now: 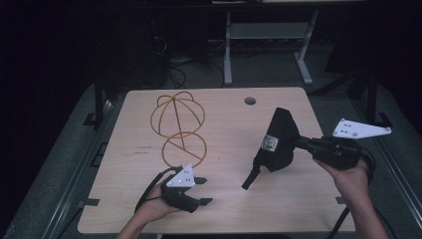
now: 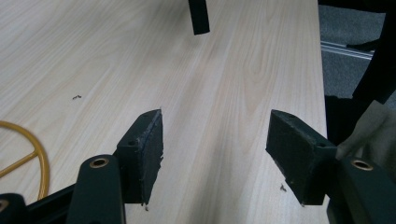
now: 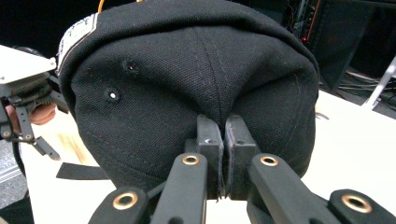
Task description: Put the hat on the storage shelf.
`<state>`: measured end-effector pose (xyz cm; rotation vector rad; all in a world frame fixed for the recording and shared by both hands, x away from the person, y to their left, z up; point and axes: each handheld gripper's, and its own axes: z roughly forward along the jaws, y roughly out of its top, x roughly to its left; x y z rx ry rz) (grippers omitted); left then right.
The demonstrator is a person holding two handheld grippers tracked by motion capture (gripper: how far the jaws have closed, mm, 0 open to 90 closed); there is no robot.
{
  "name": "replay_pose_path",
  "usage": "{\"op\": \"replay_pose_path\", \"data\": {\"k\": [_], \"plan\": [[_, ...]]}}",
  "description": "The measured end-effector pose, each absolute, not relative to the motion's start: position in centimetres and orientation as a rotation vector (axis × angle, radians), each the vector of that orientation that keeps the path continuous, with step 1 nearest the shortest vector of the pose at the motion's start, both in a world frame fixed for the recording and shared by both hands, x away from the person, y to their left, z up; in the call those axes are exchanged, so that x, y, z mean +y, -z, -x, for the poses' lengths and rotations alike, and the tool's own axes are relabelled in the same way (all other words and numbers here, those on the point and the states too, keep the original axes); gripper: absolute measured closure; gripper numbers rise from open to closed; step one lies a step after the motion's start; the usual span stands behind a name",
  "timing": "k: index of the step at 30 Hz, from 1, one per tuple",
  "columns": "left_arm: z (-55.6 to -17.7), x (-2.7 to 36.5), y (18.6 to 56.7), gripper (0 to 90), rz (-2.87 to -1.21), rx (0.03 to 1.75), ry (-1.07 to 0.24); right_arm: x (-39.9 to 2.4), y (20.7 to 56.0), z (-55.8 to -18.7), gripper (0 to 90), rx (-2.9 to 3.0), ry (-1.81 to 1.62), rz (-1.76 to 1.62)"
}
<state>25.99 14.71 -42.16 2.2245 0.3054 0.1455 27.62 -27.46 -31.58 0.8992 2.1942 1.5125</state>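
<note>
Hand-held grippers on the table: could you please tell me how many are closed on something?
1. The right hand-held gripper pinches the black cap, lifted at the table's right side. The left hand-held gripper, near the front edge beside the yellow wire frame, is open with nothing between its jaws.

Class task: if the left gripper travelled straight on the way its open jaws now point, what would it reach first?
Probably the dangling black strap of the cap, above the bare table; depth is unclear, so the left gripper may pass beneath it.

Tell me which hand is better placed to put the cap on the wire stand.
Right, probably. The right gripper is already shut on the black cap, held above the table. The left gripper is open, nearer the yellow wire stand, so it could steady it.
</note>
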Motion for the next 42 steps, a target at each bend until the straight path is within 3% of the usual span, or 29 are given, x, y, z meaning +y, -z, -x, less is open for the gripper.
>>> {"op": "replay_pose_path", "data": {"k": [21,42], "plan": [[-26.5,15.1,42.4,27.5,-2.222,0.355,-0.182,-23.0,27.0,-30.9,87.1,2.23,-1.527,-0.804],[-26.6,15.4,43.0,25.4,-2.237,0.376,-0.199,-17.9,22.8,-33.4,87.0,2.271,-1.536,-0.692]]}}
